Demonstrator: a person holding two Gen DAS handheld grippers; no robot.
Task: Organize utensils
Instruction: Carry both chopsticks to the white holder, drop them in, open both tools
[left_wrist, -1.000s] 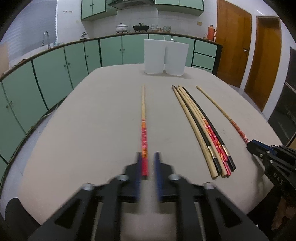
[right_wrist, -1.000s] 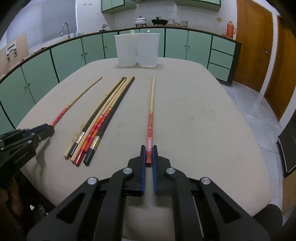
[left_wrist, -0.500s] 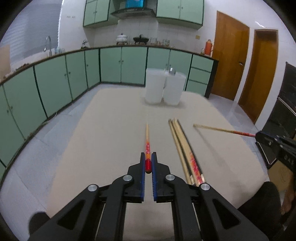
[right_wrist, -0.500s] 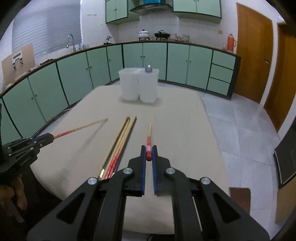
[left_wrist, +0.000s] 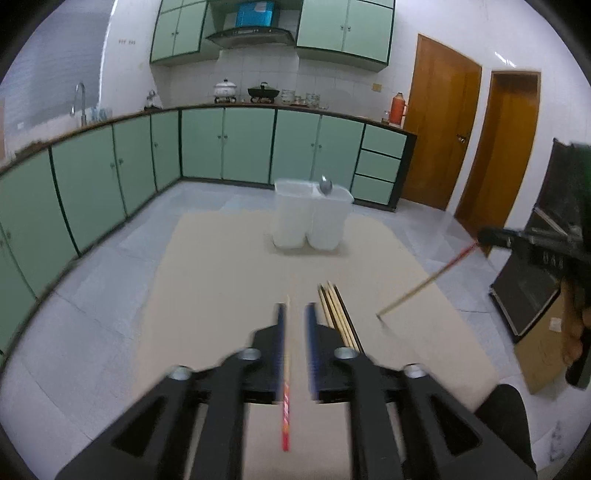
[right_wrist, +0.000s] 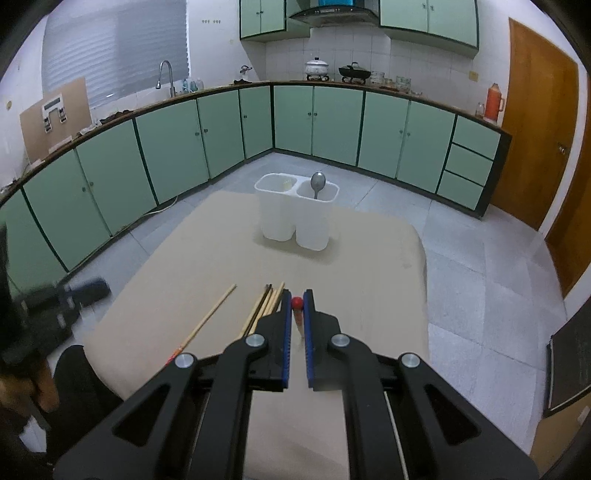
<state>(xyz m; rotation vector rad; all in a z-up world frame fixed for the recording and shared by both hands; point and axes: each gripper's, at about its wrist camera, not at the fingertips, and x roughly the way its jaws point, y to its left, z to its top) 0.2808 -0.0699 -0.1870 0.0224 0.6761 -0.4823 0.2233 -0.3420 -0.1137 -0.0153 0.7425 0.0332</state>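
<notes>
A beige table (right_wrist: 369, 258) fills the lower centre of both views, set in a kitchen with green cabinets (right_wrist: 314, 122) curving across the middle of the frame, grey floor tiles and brown doors (left_wrist: 439, 122) at the right.

In the left wrist view, the left gripper (left_wrist: 294, 325) sits at bottom centre with its jaws opening; a red-ended chopstick (left_wrist: 285, 406) lies in the gap, close along the left pad, and I cannot tell whether it touches. In the right wrist view, the right gripper (right_wrist: 296, 306) at bottom centre is clamped on a second chopstick (right_wrist: 296, 304), whose red end shows between the blue pads. From the left wrist view that chopstick (left_wrist: 424, 284) slants down from the right gripper (left_wrist: 495, 236) at the right edge, its pale tip low over the table.

A bundle of chopsticks (right_wrist: 266, 306) rests on the table just left of the right gripper's tips. At the table's far end, upper centre, stands a white 2-compartment holder (right_wrist: 295, 214); a spoon (right_wrist: 317, 184) stands in its right compartment. The table between grippers and holder lies open.
</notes>
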